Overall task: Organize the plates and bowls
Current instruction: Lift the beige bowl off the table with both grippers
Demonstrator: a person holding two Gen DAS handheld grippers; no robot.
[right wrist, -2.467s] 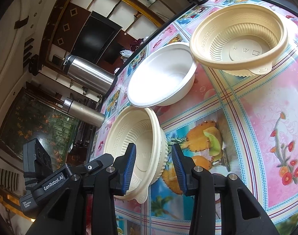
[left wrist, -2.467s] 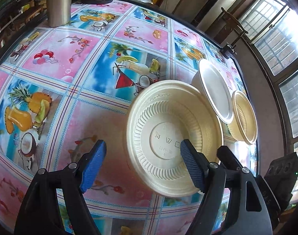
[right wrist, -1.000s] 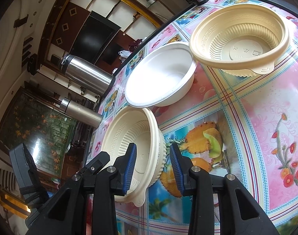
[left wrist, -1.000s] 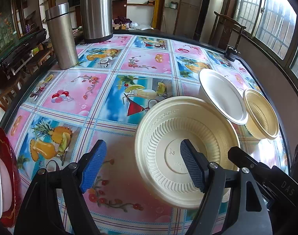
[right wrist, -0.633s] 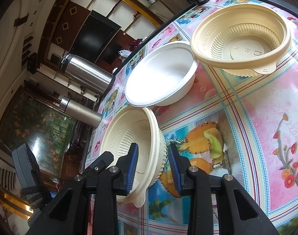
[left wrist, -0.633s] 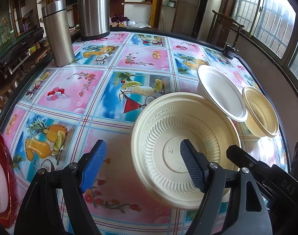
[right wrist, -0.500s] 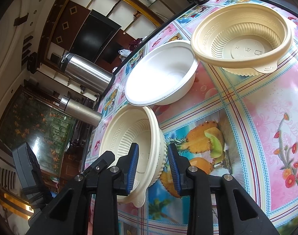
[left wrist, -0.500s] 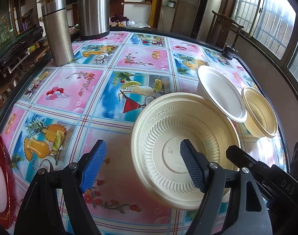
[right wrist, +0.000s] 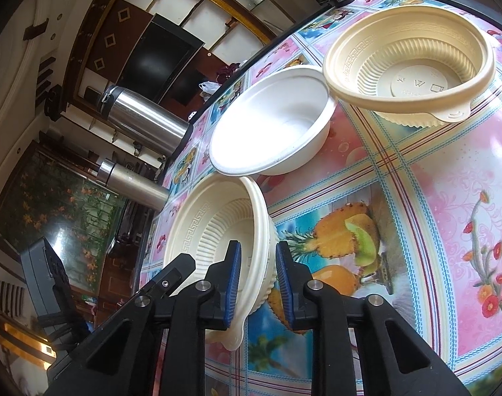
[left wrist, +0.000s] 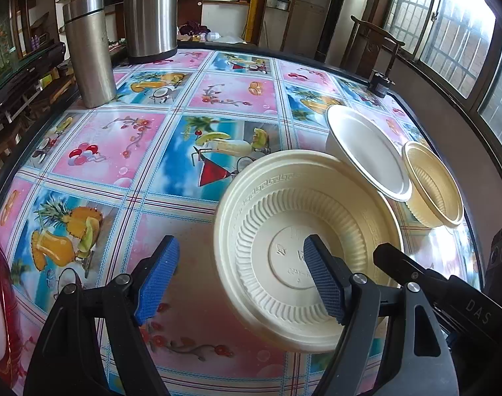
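Note:
My right gripper [right wrist: 257,283] is shut on the rim of a cream ribbed bowl [right wrist: 218,231] and holds it tilted above the table. The same bowl [left wrist: 304,247] fills the lower right of the left wrist view, and the right gripper's black arm [left wrist: 426,283] shows behind it. My left gripper [left wrist: 241,280] is open and empty, its right pad in front of the bowl. A white bowl [right wrist: 274,122] and a second cream bowl [right wrist: 412,66] stand on the table beyond; they also show in the left wrist view, white [left wrist: 366,151] and cream [left wrist: 432,184].
A steel tumbler [left wrist: 89,49] and a large steel flask [left wrist: 150,10] stand at the table's far left. A red plate [left wrist: 0,303] shows at the left edge. The patterned tablecloth [left wrist: 119,142] covers the table. A small black object [left wrist: 381,82] sits at the far edge.
The right gripper has narrowed onto the cream bowl's rim and lifted it, tilting it. The left wrist view has risen and levelled, showing more of the room.

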